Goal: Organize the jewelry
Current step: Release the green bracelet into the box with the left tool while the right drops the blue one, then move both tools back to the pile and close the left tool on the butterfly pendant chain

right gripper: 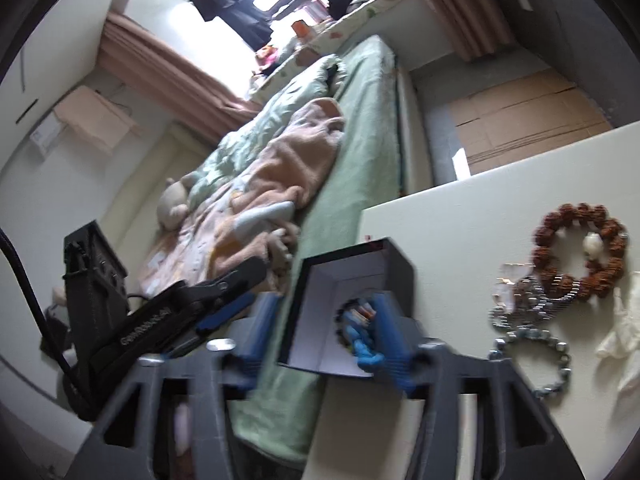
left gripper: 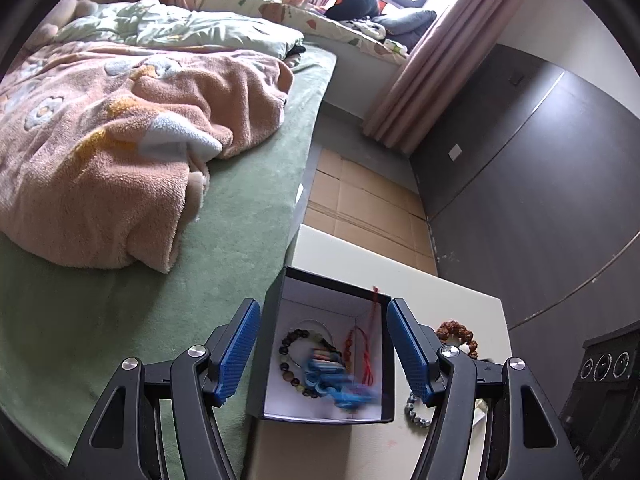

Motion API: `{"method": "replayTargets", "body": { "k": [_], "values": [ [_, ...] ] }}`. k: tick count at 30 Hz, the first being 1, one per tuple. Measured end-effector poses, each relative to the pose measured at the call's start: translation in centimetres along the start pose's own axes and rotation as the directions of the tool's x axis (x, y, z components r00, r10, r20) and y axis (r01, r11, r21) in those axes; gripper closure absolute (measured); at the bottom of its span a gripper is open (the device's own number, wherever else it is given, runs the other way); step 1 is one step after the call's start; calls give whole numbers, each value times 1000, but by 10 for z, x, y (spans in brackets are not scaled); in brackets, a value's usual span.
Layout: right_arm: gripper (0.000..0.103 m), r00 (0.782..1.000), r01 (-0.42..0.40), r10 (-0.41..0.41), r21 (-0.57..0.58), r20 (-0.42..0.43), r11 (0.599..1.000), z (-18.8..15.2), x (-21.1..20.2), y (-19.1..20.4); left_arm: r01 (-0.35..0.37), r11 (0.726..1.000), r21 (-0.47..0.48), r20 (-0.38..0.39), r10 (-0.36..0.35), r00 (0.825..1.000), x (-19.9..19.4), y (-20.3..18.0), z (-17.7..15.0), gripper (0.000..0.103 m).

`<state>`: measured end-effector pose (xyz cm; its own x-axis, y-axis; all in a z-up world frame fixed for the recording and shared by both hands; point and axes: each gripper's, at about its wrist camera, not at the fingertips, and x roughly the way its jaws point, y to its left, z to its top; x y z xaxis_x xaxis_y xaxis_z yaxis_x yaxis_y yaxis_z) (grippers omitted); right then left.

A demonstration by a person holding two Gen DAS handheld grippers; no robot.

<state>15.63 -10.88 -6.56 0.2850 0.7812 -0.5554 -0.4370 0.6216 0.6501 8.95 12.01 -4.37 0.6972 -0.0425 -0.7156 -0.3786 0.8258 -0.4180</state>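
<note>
Sitting at the near left corner of the white table (left gripper: 440,292), right against the bed's green sheet (left gripper: 120,312), the dark box (left gripper: 276,300) stands open at the top, its white inside holding a dark beaded bracelet (left gripper: 289,346), a red tasselled cord (left gripper: 360,344) draped over its far right wall, and a blurred blue bundle (left gripper: 332,384) near the front. The left gripper (left gripper: 324,352) hangs above it with its blue pads (left gripper: 238,348) spread wide, one on either side of the box and clear of both walls, holding nothing. The right gripper (right gripper: 320,336) is blurred, its jaws also spread wide around the box's near end; whether its right pad (right gripper: 390,340) touches the blue bundle I cannot tell. To the right of the box lies open tabletop, then a brown knobbly bead bracelet (right gripper: 580,244), a silver bead bracelet (right gripper: 532,348) and a pale glove (right gripper: 624,332), all well apart from the box. Beyond the table's far edge, flattened cardboard (left gripper: 360,196) covers the floor.
</note>
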Motion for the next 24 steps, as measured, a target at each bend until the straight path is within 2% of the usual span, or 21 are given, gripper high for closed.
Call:
{"method": "replayTargets", "body": {
  "k": [5,8,12,19,24],
  "values": [
    [47,997,47,-49,32,53,998,4,-35,-20,29,999,40,6,-30,1000,-2,-14,-6,36],
    [47,988,108,-112,47,103,993,6,-60,-34,50,997,65,-4,-49,999,-1,-23,-11,36],
    [47,980,137,-148,85,133,987,8,-83,-50,65,992,111,-6,-65,998,0,-39,-19,36],
    [47,971,191,-206,123,119,974,8,-95,-68,111,976,185,-35,-106,994,5,-69,-35,36],
    [47,968,210,-228,156,107,965,6,-102,-80,77,957,279,-71,-59,996,17,-96,-35,36]
  ]
}}
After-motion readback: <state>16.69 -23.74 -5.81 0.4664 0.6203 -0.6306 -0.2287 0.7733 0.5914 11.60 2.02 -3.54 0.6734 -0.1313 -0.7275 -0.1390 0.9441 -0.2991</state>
